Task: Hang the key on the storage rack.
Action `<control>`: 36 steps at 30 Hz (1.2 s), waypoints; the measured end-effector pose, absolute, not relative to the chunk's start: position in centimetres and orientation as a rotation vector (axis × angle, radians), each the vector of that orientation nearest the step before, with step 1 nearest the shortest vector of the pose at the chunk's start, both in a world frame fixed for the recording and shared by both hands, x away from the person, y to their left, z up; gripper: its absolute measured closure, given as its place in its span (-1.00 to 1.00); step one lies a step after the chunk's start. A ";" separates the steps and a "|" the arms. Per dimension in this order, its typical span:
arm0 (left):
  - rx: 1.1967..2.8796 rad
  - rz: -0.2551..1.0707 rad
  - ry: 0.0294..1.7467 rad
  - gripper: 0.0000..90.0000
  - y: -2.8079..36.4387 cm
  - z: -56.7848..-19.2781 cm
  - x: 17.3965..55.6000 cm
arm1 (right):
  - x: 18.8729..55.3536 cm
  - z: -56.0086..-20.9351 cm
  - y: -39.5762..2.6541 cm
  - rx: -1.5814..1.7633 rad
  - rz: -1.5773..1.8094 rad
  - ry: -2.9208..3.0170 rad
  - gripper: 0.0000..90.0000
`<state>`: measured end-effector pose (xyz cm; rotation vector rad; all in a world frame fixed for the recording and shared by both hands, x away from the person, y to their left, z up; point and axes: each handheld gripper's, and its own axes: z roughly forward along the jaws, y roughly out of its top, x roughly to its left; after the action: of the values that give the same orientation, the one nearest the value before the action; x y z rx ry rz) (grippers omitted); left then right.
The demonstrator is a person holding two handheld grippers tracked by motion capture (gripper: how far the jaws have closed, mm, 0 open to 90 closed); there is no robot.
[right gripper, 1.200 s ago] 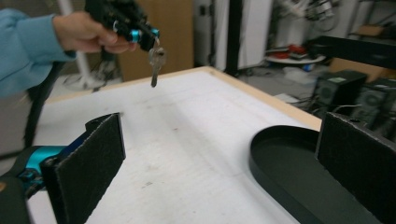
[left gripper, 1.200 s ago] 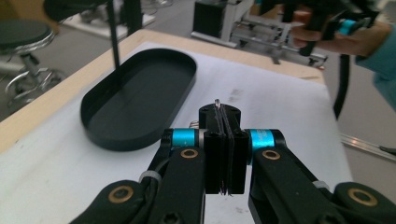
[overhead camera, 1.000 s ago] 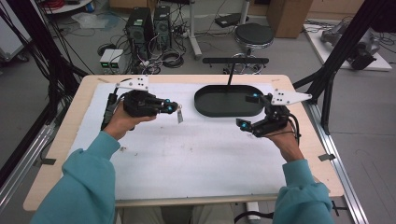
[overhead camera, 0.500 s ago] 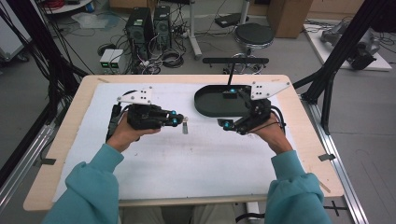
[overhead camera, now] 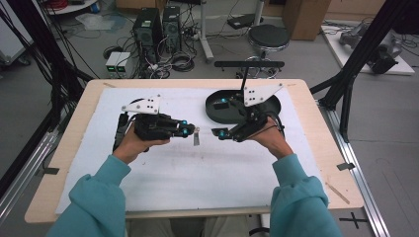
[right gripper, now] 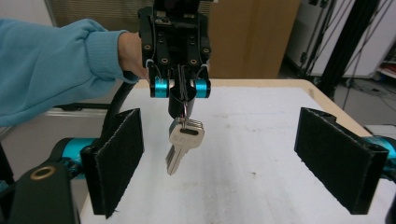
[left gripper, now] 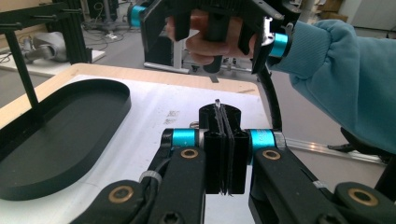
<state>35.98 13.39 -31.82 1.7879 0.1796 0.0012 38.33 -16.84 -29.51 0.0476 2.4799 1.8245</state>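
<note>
Left tongs [right gripper: 180,88] remain clamped on the silver metal keys [right gripper: 183,142]. Right tongs [overhead camera: 221,133], jaws narrowing but empty, have moved leftward, probably for handover.

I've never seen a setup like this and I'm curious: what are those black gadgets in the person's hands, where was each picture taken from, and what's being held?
A person holds a hand-worked tool in each hand. The high view looks down on the table; the other two views come from cameras riding on each tool. The left tongs are shut on the ring of a bunch of keys, which hangs above the white sheet. The right tongs face them, jaws wide and just closing a little, with nothing between the pads. A black oval tray lies behind.
</note>
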 end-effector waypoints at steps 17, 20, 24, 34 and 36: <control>1.786 -0.024 0.149 0.96 12.9 -31.9 35.9 | 38.6 -30.2 -15.1 -0.044 1.827 2.618 0.07; 1.786 -0.027 0.144 0.96 12.9 -32.0 35.9 | 38.6 -30.3 -15.1 -0.056 1.833 2.630 0.22; 1.791 -0.025 0.137 0.96 12.8 -32.0 35.9 | 38.6 -30.3 -15.0 -0.059 1.839 2.652 0.34; 1.790 -0.028 0.135 0.96 12.9 -32.0 36.0 | 38.6 -30.5 -14.8 -0.073 1.837 2.686 0.63; 1.788 -0.029 0.136 0.96 12.9 -32.0 36.0 | 38.6 -30.6 -14.8 -0.079 1.838 2.686 0.67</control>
<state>36.01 12.87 -32.04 1.7880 0.1362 -0.0294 38.63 -14.82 -30.57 -0.0794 2.6865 1.8376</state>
